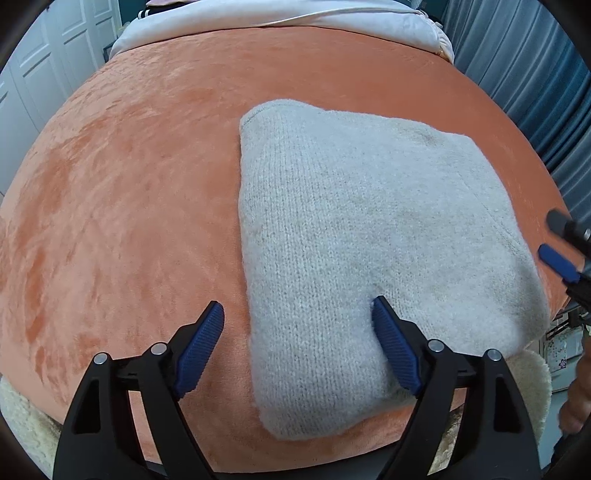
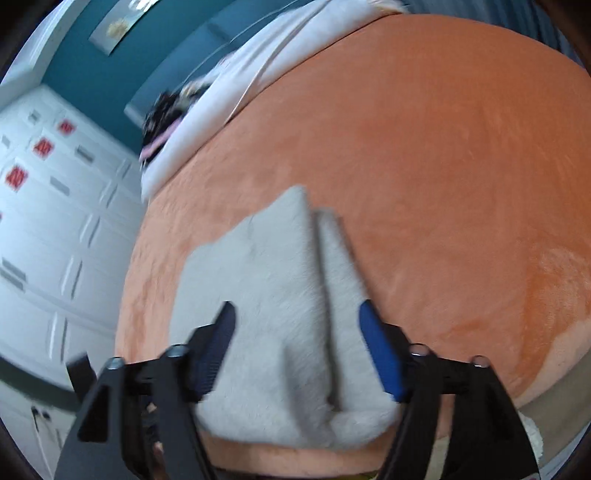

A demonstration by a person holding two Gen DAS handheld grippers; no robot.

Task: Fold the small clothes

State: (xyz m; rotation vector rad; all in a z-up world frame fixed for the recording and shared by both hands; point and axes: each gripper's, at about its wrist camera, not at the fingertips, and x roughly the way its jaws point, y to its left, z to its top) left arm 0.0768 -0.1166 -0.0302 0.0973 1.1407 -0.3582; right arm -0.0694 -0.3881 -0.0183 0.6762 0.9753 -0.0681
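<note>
A light grey knitted garment (image 1: 362,229) lies folded on an orange plush bed cover (image 1: 140,177). My left gripper (image 1: 297,308) is open over the garment's near left edge; its right finger (image 1: 395,350) presses into the knit and its left finger (image 1: 201,343) is over the cover. In the blurred right wrist view the same garment (image 2: 266,295) lies with a fold ridge down its middle. My right gripper (image 2: 295,312) is open and straddles the garment's near end. The right gripper's blue pad (image 1: 557,264) shows at the far right of the left wrist view.
White bedding (image 1: 288,26) is bunched at the head of the bed. A cream fleece layer (image 1: 26,424) shows under the cover's near edge. White cupboard doors (image 2: 55,236) stand left of the bed and blue-grey curtains (image 1: 524,74) on the right.
</note>
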